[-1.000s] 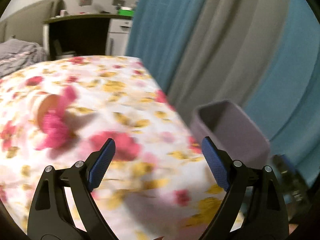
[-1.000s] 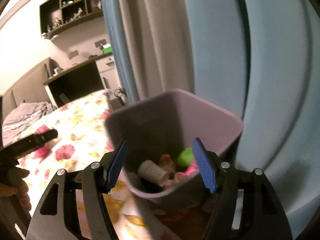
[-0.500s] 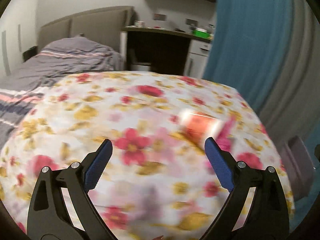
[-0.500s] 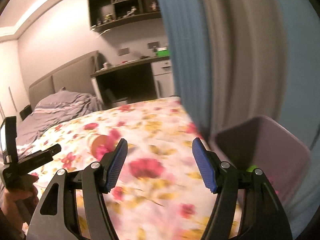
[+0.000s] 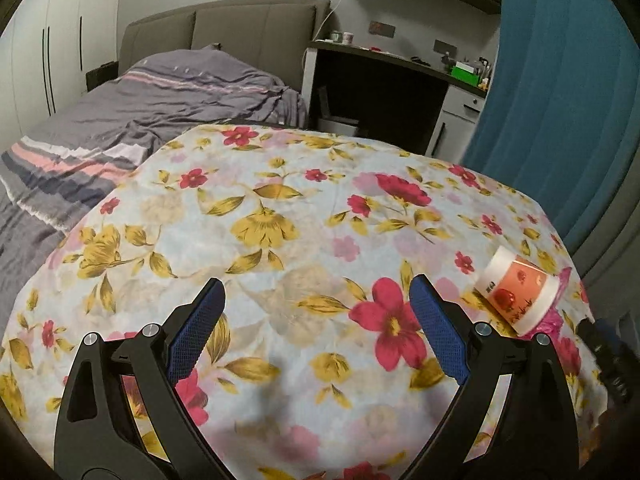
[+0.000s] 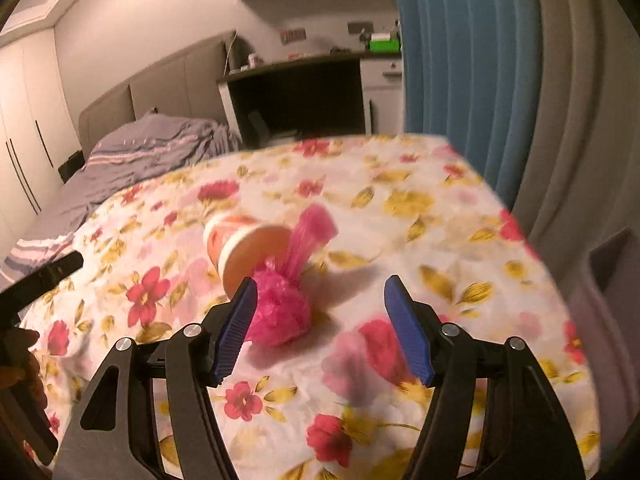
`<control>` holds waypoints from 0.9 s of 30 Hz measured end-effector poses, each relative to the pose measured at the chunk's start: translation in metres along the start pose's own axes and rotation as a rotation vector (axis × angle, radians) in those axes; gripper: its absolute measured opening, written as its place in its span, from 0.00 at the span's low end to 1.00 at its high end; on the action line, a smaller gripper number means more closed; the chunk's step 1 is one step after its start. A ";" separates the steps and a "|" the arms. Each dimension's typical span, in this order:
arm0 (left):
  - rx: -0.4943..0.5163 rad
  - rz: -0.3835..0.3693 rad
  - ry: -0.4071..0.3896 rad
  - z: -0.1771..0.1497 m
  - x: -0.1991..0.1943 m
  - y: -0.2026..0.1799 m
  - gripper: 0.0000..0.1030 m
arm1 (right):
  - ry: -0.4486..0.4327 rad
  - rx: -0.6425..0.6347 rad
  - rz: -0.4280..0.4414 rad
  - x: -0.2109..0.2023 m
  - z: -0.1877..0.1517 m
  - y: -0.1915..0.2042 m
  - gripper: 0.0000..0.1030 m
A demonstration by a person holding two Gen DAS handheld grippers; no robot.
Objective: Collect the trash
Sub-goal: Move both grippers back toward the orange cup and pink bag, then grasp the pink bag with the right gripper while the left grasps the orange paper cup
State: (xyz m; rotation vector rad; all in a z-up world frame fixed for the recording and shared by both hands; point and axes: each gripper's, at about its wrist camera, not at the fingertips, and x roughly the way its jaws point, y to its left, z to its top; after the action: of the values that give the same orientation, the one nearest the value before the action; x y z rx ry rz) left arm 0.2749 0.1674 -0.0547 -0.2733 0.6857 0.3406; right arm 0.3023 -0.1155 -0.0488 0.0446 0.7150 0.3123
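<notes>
Just ahead-left of my right gripper (image 6: 320,328): pink bag (image 6: 282,308) and cup (image 6: 244,246), touching, on the floral cloth (image 6: 420,216).
Right jaws spread, nothing between them; bag sits against the left finger's far side, so I'd judge a small shift left centres it. Cup lies on its side, long axis running away up-left, open mouth toward me. Left gripper (image 5: 316,328) wide open, empty; cup (image 5: 518,294) well off to its right. Right hand is nearer. Bin corner (image 6: 608,264) at right edge.
</notes>
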 end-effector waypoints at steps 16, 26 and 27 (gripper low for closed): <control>0.017 -0.118 0.036 -0.002 0.022 -0.025 0.89 | 0.134 -0.037 0.146 0.035 -0.009 0.013 0.37; 0.135 -0.212 0.037 -0.020 0.015 -0.077 0.89 | 0.085 0.016 0.100 0.017 -0.010 -0.003 0.28; 0.145 -0.220 0.039 -0.021 0.015 -0.083 0.89 | 0.079 0.028 0.091 0.013 -0.010 -0.007 0.28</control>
State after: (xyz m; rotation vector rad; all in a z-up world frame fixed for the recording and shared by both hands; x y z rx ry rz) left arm 0.3057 0.0876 -0.0691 -0.2155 0.7073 0.0750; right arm 0.3071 -0.1190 -0.0657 0.0921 0.7968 0.3928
